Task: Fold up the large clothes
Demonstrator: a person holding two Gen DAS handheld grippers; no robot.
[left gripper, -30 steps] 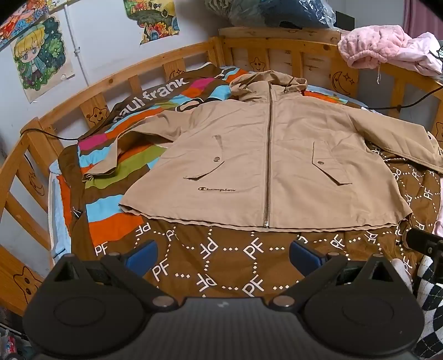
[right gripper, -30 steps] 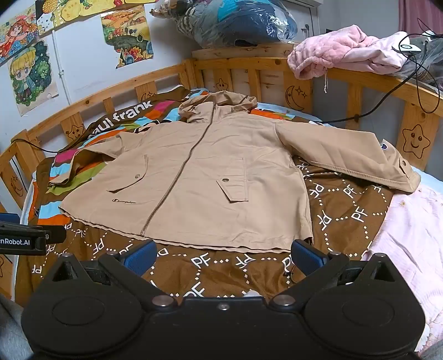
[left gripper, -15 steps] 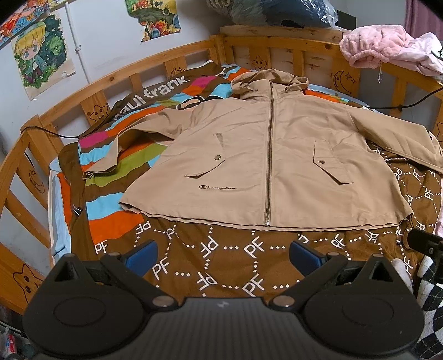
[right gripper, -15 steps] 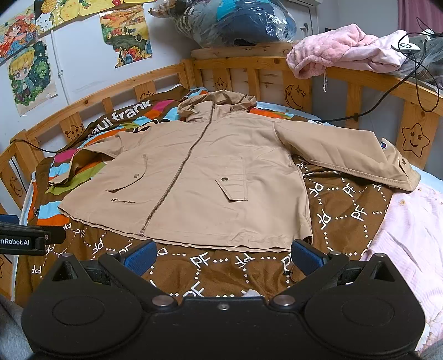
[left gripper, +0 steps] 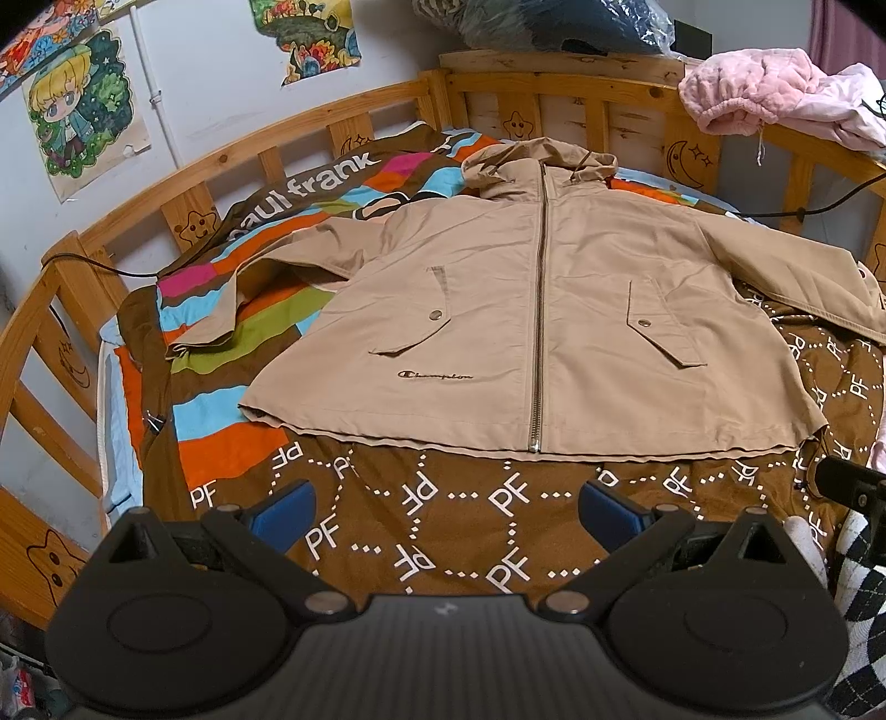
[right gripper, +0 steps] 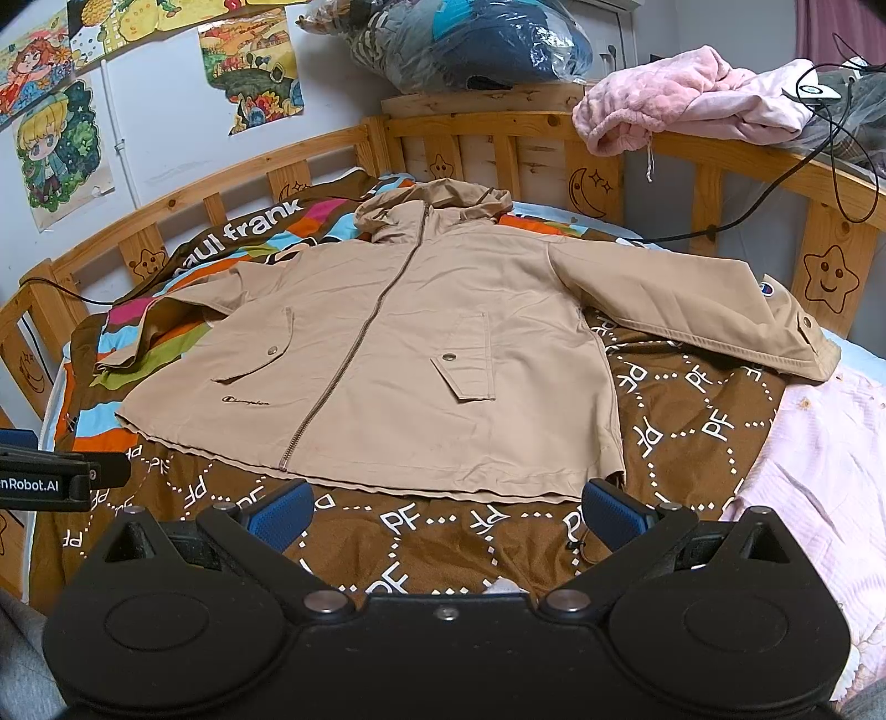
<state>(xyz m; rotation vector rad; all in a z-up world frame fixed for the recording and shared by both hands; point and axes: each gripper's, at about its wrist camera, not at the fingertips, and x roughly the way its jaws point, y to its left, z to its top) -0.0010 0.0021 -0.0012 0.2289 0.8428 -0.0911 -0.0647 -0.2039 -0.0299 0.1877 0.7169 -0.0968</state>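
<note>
A tan hooded zip jacket (left gripper: 531,332) (right gripper: 410,354) lies flat, front up and zipped, on the brown patterned blanket (left gripper: 443,498) (right gripper: 692,421). Its hood points to the far headboard and both sleeves are spread out to the sides. My left gripper (left gripper: 446,512) hovers open above the blanket just short of the jacket's hem, with nothing between its blue fingers. My right gripper (right gripper: 446,512) is open too, near the hem's right corner, and holds nothing. The left gripper's body (right gripper: 50,476) shows at the left edge of the right wrist view.
Wooden bed rails (left gripper: 183,188) (right gripper: 698,183) surround the bed on the left, back and right. Pink clothes (right gripper: 681,111) hang over the back right rail, bagged bundles (right gripper: 476,44) sit behind it. A pink sheet (right gripper: 819,476) lies at the right. A black cable (right gripper: 775,188) crosses the rail.
Both grippers have crept slightly forward toward the jacket's hem. The jacket has not moved and both grippers stay open.
</note>
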